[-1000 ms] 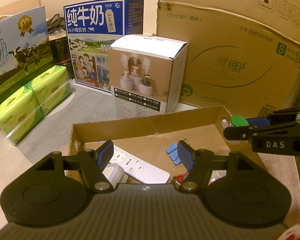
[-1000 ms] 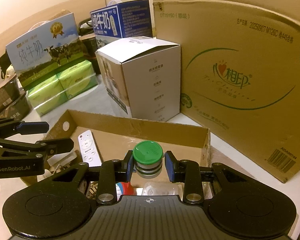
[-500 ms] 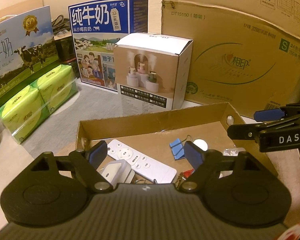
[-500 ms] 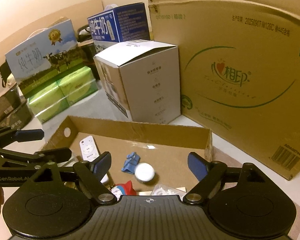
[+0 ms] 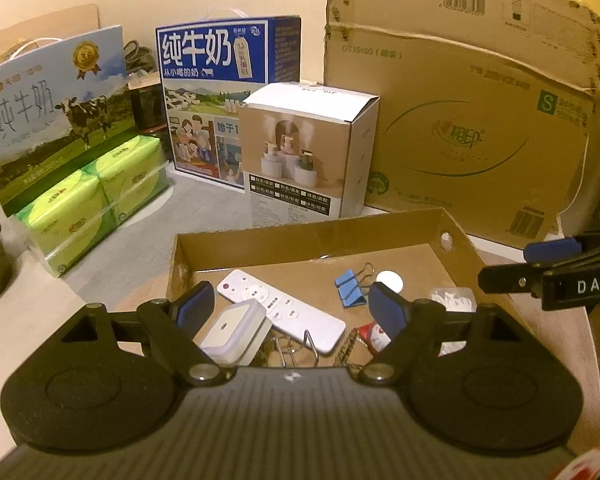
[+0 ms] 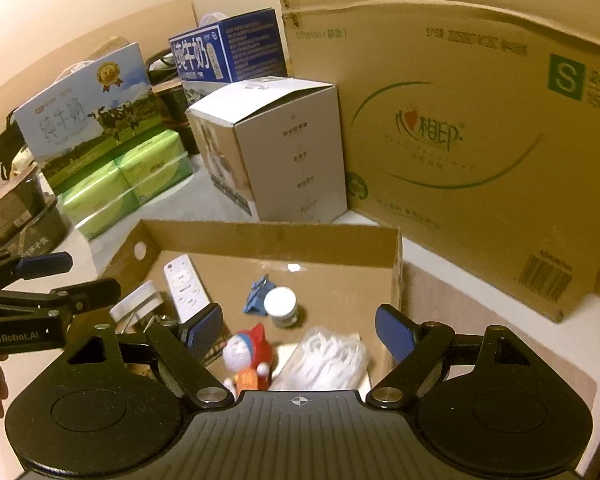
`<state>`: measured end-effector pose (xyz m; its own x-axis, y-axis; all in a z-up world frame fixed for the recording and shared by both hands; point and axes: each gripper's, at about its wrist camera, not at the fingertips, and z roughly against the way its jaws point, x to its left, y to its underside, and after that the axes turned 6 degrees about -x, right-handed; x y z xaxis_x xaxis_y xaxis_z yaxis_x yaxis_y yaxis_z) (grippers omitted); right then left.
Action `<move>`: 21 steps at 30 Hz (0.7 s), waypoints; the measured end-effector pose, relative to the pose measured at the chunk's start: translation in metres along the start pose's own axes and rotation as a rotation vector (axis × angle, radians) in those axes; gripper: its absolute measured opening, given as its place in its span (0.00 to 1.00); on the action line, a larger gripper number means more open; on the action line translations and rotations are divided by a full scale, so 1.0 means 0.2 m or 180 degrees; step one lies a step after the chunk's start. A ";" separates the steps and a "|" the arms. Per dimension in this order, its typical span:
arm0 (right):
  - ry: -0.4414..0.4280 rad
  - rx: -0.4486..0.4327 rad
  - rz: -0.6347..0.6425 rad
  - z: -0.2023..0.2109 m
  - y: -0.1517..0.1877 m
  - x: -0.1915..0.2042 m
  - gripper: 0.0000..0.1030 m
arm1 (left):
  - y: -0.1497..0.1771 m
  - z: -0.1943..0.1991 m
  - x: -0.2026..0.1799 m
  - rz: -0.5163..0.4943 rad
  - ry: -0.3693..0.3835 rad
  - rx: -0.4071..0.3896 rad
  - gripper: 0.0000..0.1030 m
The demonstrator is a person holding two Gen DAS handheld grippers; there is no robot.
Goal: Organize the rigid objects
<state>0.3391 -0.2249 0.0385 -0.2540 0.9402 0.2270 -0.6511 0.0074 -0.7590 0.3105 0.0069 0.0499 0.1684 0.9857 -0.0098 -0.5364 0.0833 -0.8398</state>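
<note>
Two grippers are hovering over an open cardboard tray (image 5: 308, 232), jaws spread wide and holding nothing.

Both the left gripper (image 5: 290, 304) and right gripper (image 6: 300, 330) are showing nothing between their blue pads; the right jaws have just been opening. A small white-topped jar (image 6: 281, 307) is sitting upright on the tray floor, just beside a blue binder clip (image 6: 256, 296), near a white remote (image 5: 280, 308), a figurine (image 6: 246, 360) and a white plastic packet (image 6: 326, 358).
</note>
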 end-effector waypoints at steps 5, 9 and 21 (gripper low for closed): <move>-0.0047 0.0017 -0.0066 0.11 0.08 0.04 0.81 | 0.04 0.15 -0.01 0.0017 0.0007 -0.0096 0.80; -0.0075 0.0025 -0.0130 0.20 0.16 0.07 0.81 | 0.09 0.25 -0.02 0.0061 0.0063 -0.0158 0.80; -0.0131 -0.0066 -0.0269 0.45 0.31 0.16 0.81 | 0.25 0.55 -0.04 0.0282 -0.0022 -0.0124 0.85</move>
<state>0.2267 -0.2249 0.0527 -0.2282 0.9211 0.3154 -0.6567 0.0936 -0.7483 0.1910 0.0184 0.0677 0.1160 0.9899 -0.0816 -0.5163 -0.0100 -0.8563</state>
